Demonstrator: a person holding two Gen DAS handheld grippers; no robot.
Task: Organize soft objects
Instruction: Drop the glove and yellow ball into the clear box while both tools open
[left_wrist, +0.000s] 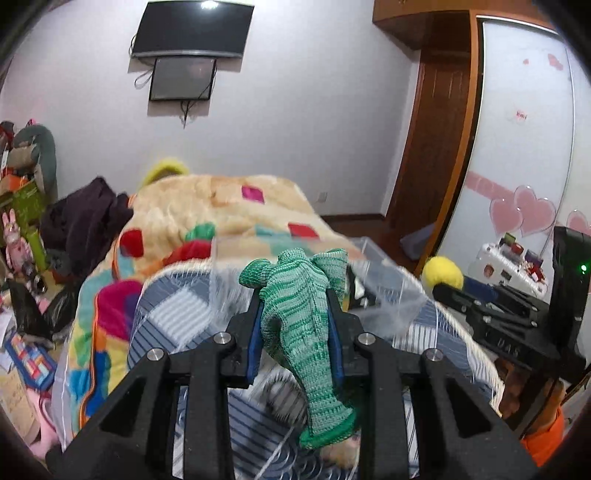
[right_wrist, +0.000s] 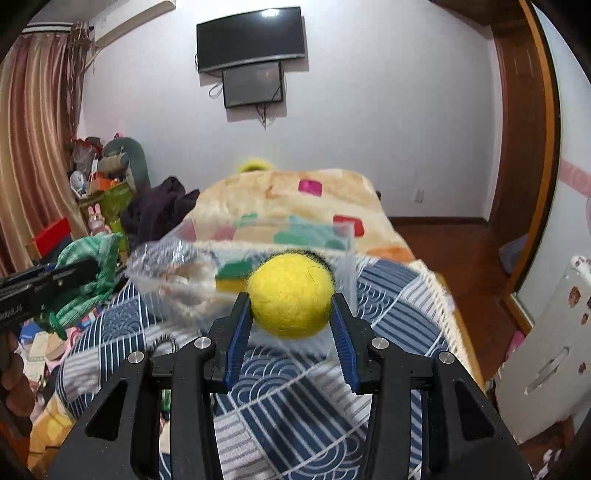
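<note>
On the left, the left hand-held gripper (left_wrist: 295, 317) is clamped across the middle of a green knitted sock (left_wrist: 299, 314). The sock's long axis runs roughly along the fingers: cuff hanging back toward the handle, toe bunched out past the tips. Straight ahead of it, on the bed (right_wrist: 399, 317), sits a clear plastic box (right_wrist: 258, 258), its walls blurred. To the right, the right hand-held gripper (right_wrist: 291, 321) pinches a yellow felt ball (right_wrist: 290, 295) between its blue pads (right_wrist: 236, 343), the ball lifted off the patterned quilt just short of the box's near wall. Both look close to the box; I judge the right one slightly nearer its opening.
</note>
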